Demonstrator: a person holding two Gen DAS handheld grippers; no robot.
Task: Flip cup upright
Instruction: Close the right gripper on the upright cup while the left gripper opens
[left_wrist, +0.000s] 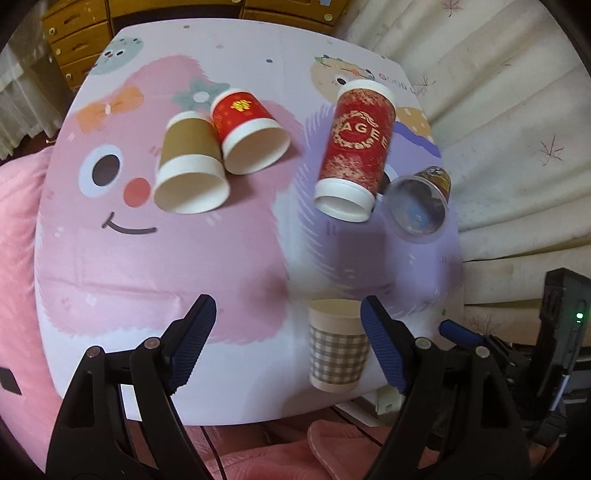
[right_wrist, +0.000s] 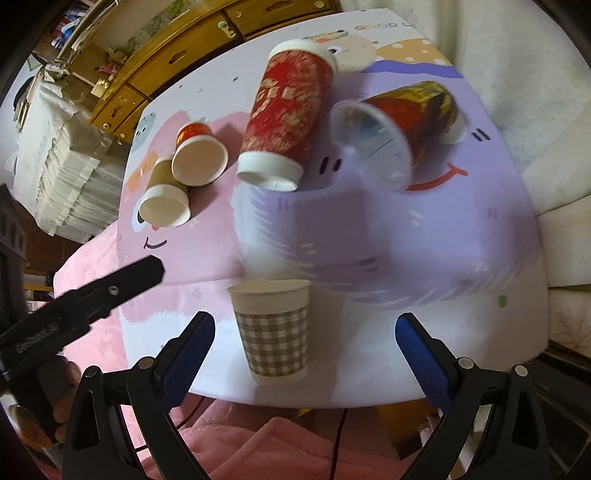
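A plaid paper cup stands upright near the table's front edge. My left gripper is open, the cup just inside its right finger. My right gripper is open, with the cup between its fingers and touching neither. Lying on their sides farther back are a tall red cup, a clear plastic cup, a small red cup and a brown cup.
The table has a pink and purple cartoon cover. A wooden drawer cabinet stands behind it, a white curtain to the right. Pink fabric lies below the front edge. The left gripper's body shows in the right wrist view.
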